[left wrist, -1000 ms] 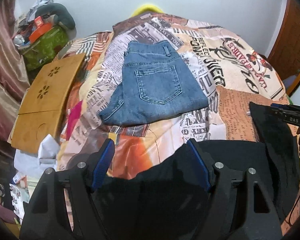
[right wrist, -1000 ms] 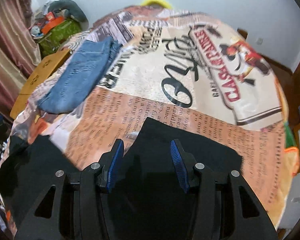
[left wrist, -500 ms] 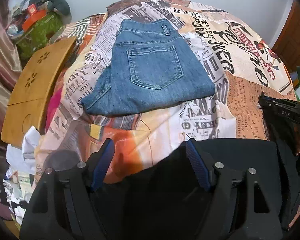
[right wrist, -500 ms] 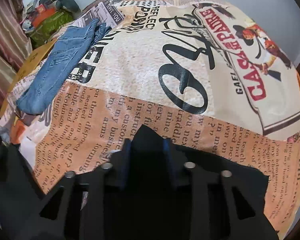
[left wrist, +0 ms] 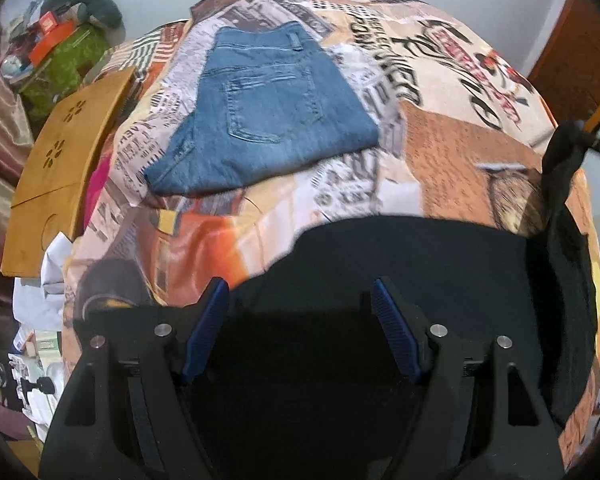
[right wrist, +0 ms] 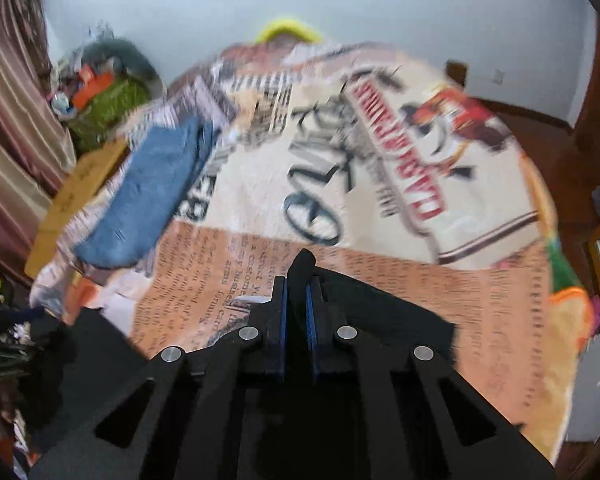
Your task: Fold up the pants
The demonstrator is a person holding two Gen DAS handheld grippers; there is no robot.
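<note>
Black pants (left wrist: 440, 264) lie on the printed bedspread at the near edge. My left gripper (left wrist: 300, 300) is open, its blue pads on either side of the black cloth below it. My right gripper (right wrist: 296, 292) is shut on a corner of the black pants (right wrist: 302, 262) and lifts it off the bed; that raised corner shows at the right of the left wrist view (left wrist: 566, 148). A folded pair of blue jeans (left wrist: 260, 120) lies farther back on the bed, and shows at the left of the right wrist view (right wrist: 148, 196).
The bedspread (left wrist: 452, 148) covers the whole bed. A wooden board (left wrist: 60, 156) leans at the bed's left side. A green bag with clutter (left wrist: 68, 60) stands at the back left. A brown door (left wrist: 576, 56) is at the right. White cloth and clutter lie on the floor at left.
My right gripper closed on the corner of the black pants and raised it off the bed. My left gripper stayed open over the black cloth and moved slightly.
</note>
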